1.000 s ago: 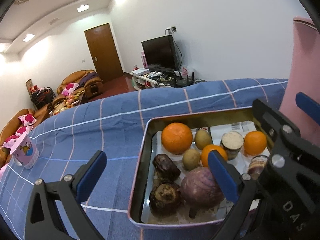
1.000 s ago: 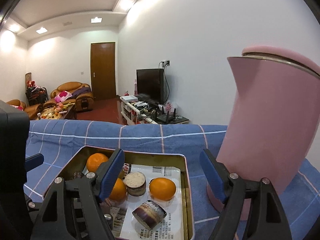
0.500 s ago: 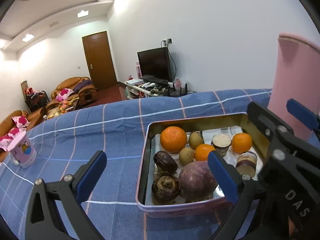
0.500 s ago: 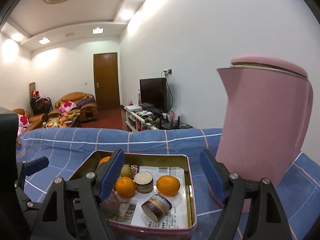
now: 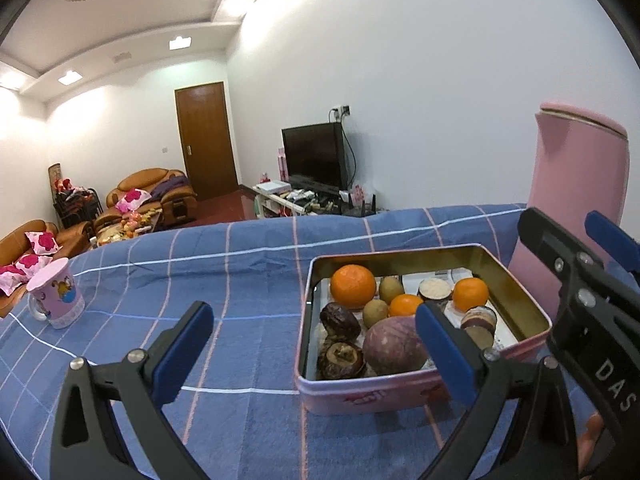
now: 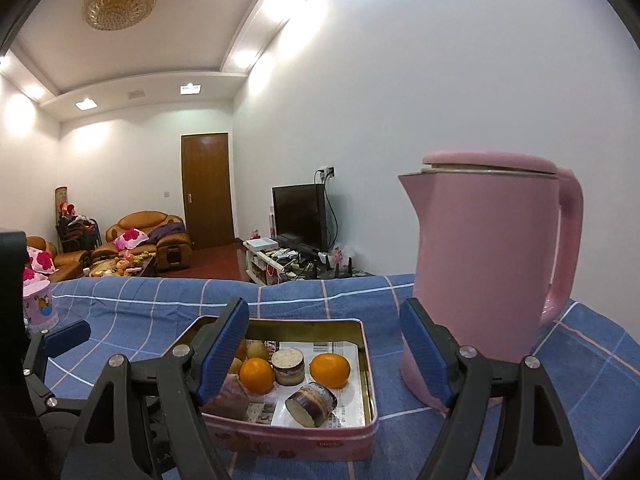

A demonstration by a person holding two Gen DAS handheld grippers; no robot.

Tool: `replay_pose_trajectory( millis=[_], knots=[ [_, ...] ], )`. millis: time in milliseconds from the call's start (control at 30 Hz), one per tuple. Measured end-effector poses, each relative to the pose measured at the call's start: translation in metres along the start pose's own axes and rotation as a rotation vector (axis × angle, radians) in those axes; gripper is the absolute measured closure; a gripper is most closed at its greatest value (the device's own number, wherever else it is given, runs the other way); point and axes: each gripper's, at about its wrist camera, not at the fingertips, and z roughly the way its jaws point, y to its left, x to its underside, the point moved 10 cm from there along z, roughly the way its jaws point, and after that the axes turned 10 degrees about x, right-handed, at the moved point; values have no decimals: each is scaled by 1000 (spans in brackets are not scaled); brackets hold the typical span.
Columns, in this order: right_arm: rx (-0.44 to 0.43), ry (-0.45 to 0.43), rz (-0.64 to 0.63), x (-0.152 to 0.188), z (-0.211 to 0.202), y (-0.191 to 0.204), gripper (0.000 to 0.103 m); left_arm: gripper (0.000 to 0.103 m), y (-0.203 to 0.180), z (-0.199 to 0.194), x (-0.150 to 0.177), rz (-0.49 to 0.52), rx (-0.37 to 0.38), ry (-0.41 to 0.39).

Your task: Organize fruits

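A pink tin (image 5: 380,394) with a gold inside stands on the blue checked cloth (image 5: 224,280). It holds a large orange (image 5: 353,285), two smaller oranges (image 5: 470,294), kiwis (image 5: 391,288), a purple round root (image 5: 394,345), two dark wrinkled fruits (image 5: 340,320) and cut pieces with purple skin (image 5: 478,318). My left gripper (image 5: 312,312) hangs open before the tin's near left corner, with nothing in it. My right gripper (image 6: 324,312) is open and hangs short of the tin (image 6: 300,440), also with nothing between its fingers. In the left wrist view the right gripper (image 5: 568,228) shows at the right edge.
A tall pink kettle (image 6: 488,256) stands right of the tin, close to its right wall. A pink mug (image 5: 56,296) sits far left on the cloth. Bare cloth lies left of and in front of the tin. Beyond the table are sofas and a TV (image 5: 314,156).
Both grippers have drawn back from the tin and risen slightly, so the tin now looks smaller and farther off. Both stay open; the fruits have not moved.
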Motion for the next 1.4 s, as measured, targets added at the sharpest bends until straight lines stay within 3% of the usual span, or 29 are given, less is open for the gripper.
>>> replay_pose_trajectory(
  millis=[433, 1400],
  knots=[
    [19, -80, -19, -4, -33, 1, 24, 0, -3, -27, 6, -1, 25, -40],
    [16, -93, -37, -4, -43, 6, 23, 0, 4, -29, 8, -26, 18, -50]
  ],
)
